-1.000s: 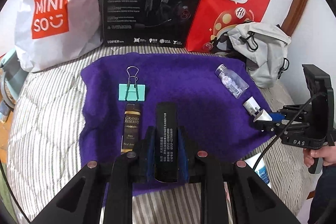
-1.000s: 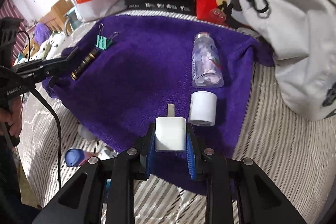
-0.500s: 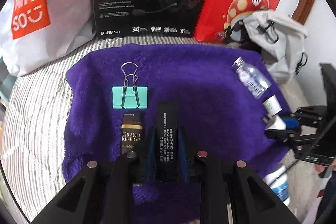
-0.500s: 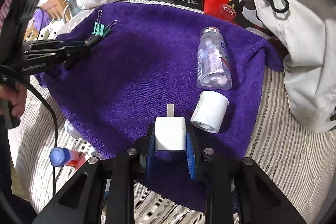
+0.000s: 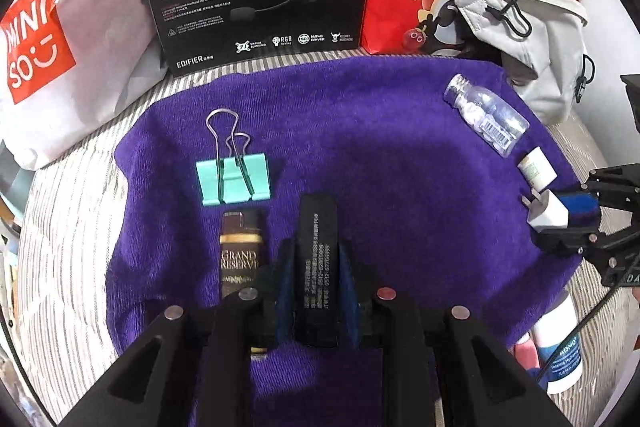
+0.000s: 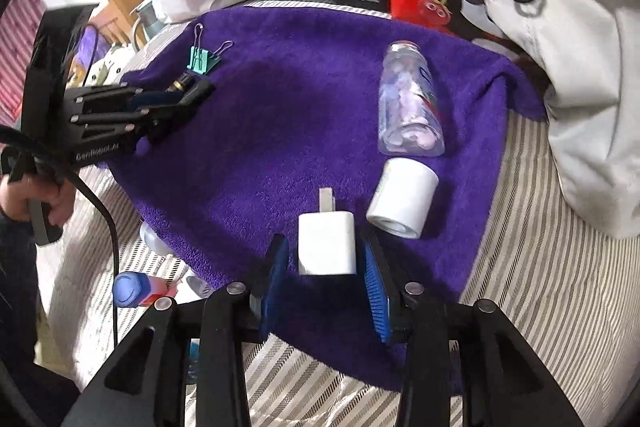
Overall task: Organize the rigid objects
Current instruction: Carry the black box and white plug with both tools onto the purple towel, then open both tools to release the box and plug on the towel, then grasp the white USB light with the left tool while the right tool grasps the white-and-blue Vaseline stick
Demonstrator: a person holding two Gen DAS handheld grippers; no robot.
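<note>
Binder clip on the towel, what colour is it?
The binder clip is mint green with silver wire handles, clearest in the left wrist view.

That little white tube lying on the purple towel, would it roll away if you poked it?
Probably a bit. The short white cylinder lies on its round side, so a sideways nudge could roll it. The fuzzy purple towel would likely slow it quickly, and the clear plastic bottle close by might stop it. It looks stiff, not squishy.

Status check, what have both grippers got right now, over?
Left gripper shut on black bar. Right gripper open, jaws either side of white charger on purple towel. White tub close beside charger.
</note>
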